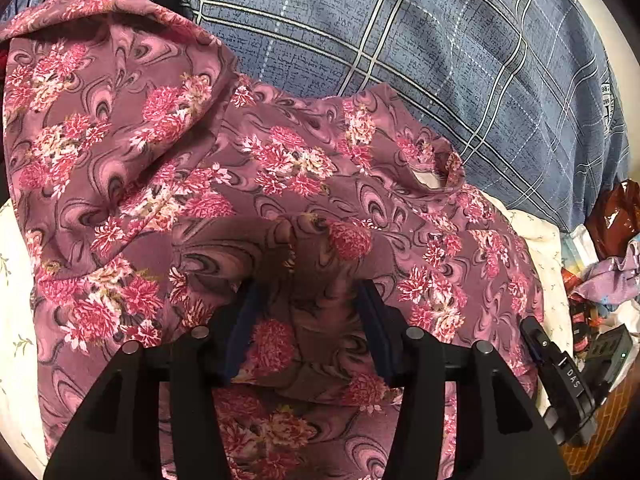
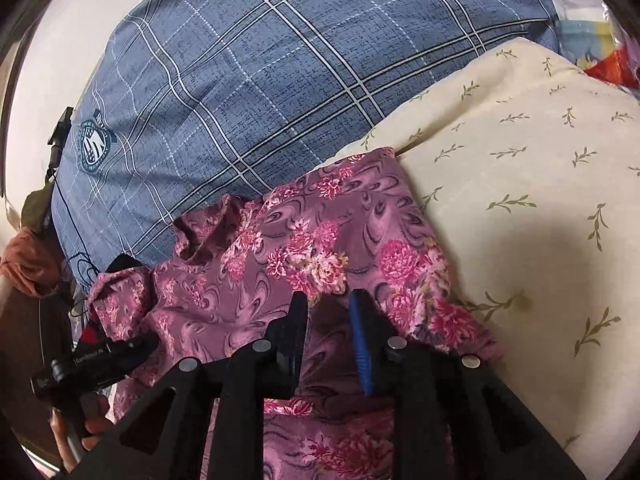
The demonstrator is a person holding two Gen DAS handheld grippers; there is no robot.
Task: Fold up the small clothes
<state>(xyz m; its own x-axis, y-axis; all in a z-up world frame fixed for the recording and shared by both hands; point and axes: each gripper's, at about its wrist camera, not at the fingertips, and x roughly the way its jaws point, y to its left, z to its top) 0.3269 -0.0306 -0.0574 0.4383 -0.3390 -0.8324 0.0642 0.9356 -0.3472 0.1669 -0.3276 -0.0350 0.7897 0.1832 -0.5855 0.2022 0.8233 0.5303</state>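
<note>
- The floral garment [image 1: 248, 184], mauve with pink flower clusters, lies rumpled on the cream sprigged sheet [image 2: 540, 184], its far edge against the blue plaid pillow [image 1: 400, 52].
- The left gripper [image 1: 306, 292] hangs over the garment's near part, jaws moderately apart; cloth lies between and below them, but the pads do not press it.
- The right gripper [image 2: 328, 304] stands at the garment's edge nearest the bare sheet, jaws narrowly apart, fabric beneath, nothing pinched.
- In the right wrist view, a hand [image 2: 86, 428] holds the other gripper's handle beside the garment, away from the sheet.
- Mixed clutter [image 1: 608, 264] sits past the sheet's edge, below the pillow's corner.
</note>
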